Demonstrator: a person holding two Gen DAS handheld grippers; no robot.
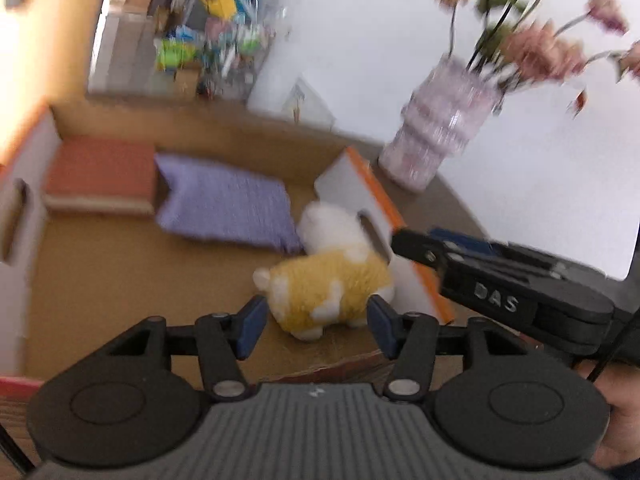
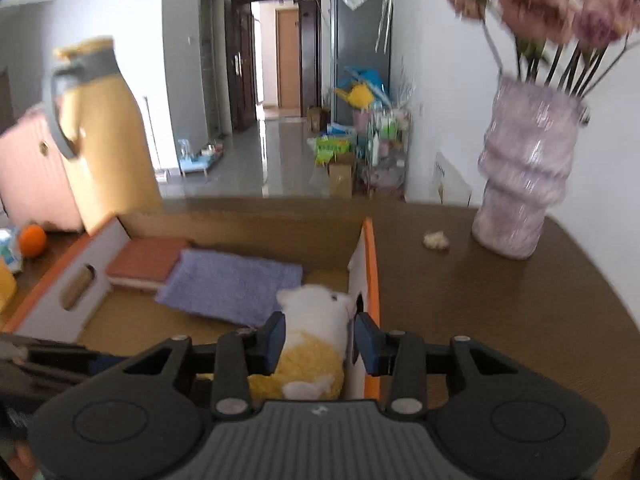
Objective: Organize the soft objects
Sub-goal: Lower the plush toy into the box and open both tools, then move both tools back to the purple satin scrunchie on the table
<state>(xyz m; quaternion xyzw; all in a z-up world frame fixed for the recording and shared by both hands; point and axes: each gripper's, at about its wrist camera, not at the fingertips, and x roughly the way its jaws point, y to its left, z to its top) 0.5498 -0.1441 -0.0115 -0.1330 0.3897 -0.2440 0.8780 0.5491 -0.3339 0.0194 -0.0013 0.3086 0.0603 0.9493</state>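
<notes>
1. One cardboard box point(image 2: 362, 264).
2. Inside: one plush toy point(image 1: 328, 280), one purple cloth point(image 1: 228, 204), one red-topped sponge point(image 1: 100, 176).
3. One vase point(image 2: 524, 176), far right.
4. One orange point(image 2: 32, 240), one yellow jug point(image 2: 104, 128), far left.
5. Two grippers.

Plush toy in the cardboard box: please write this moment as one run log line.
yellow and white plush toy: lying in open cardboard box | purple cloth: beside it | left gripper: open | right gripper: open
</notes>
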